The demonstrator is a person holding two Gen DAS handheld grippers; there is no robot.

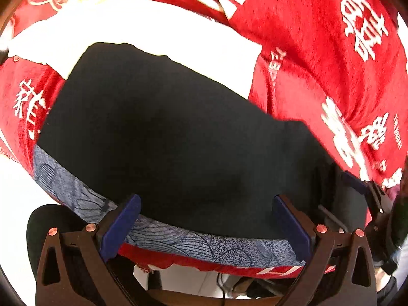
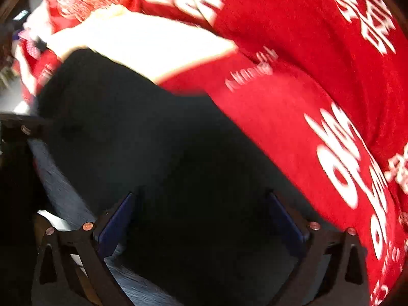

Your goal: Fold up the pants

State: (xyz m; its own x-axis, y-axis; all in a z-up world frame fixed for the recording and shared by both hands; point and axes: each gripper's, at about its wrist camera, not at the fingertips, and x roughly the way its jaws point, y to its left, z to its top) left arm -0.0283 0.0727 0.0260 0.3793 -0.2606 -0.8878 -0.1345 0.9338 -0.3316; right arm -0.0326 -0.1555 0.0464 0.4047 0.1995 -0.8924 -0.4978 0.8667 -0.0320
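Black fabric fills the middle of both wrist views: the pants (image 1: 163,127) lie spread on a surface draped in a red cloth (image 1: 318,51) printed with white characters, with a blue-grey patterned cloth (image 1: 63,181) showing along their near edge and a white cloth (image 1: 158,28) lying just beyond their far edge. What carries it all is hidden under the cloths, so I cannot say whether it is a desk or a bed.

Both grippers point steeply down at the pants. The left gripper (image 1: 206,216) has its jaws wide apart with nothing pinched between them; its blue pads sit right at the near hem, over the patterned cloth. The right gripper (image 2: 201,216) is likewise spread wide and empty, over the dark middle of the pants. The right view is smeared, which suggests fast motion.

The main risk, as I judge it, is a bad pinch. Closing at the hem could catch the patterned cloth or the red cloth along with the pants and drag the bedding into the fold. Over the flat middle, the right jaws may gather only the top layer, or slip off, leaving a crooked, bunched fold. Uneven pulls from the two hands would skew the edge.
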